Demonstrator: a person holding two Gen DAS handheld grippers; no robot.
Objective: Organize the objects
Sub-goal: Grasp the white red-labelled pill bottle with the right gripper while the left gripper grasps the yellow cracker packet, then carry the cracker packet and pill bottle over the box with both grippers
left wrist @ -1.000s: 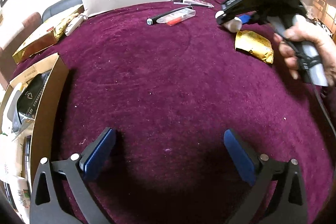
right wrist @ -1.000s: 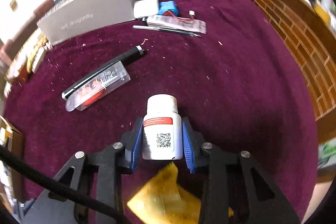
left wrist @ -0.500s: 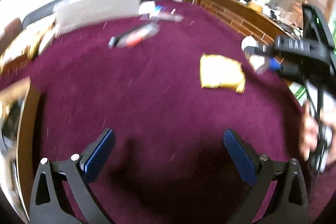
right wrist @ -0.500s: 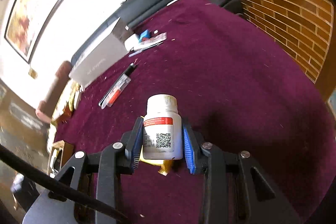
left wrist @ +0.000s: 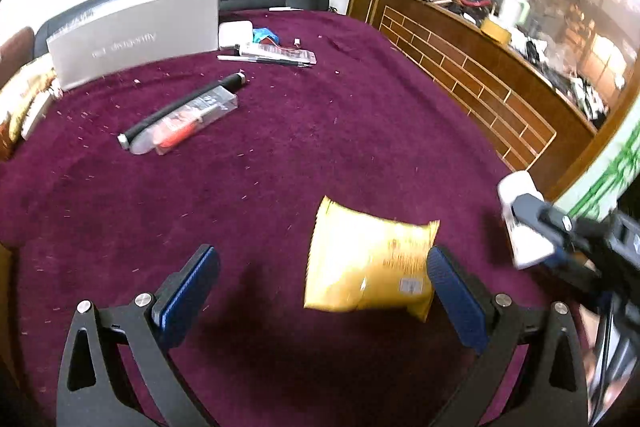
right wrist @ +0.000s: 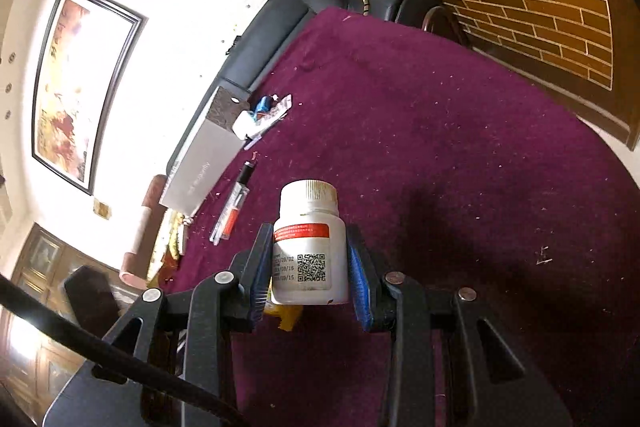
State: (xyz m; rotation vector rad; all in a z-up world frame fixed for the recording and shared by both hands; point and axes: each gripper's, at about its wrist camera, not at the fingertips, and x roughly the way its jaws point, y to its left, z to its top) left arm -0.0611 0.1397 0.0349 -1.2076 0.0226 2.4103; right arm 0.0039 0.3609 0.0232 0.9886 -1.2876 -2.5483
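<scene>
White pill bottle [right wrist: 308, 251]: red band across the top of the label, print there too small to read; below it a QR code, with date-like digits to its left, roughly "09/02", "09/16", "09/15". Grey box [left wrist: 136, 31], standing well beyond the bottle at the far edge of the table: pale lettering, blurred, ending in "dragonfly". Yellow packet [left wrist: 372, 259], near the bottle: dark print and a small white sticker, both unreadable.

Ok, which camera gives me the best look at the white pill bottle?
The right wrist view: the white pill bottle sits centred and sharp in the right gripper, red band and QR code showing. The left wrist view catches it only at the right edge, blurred and partly covered by that gripper.
</scene>
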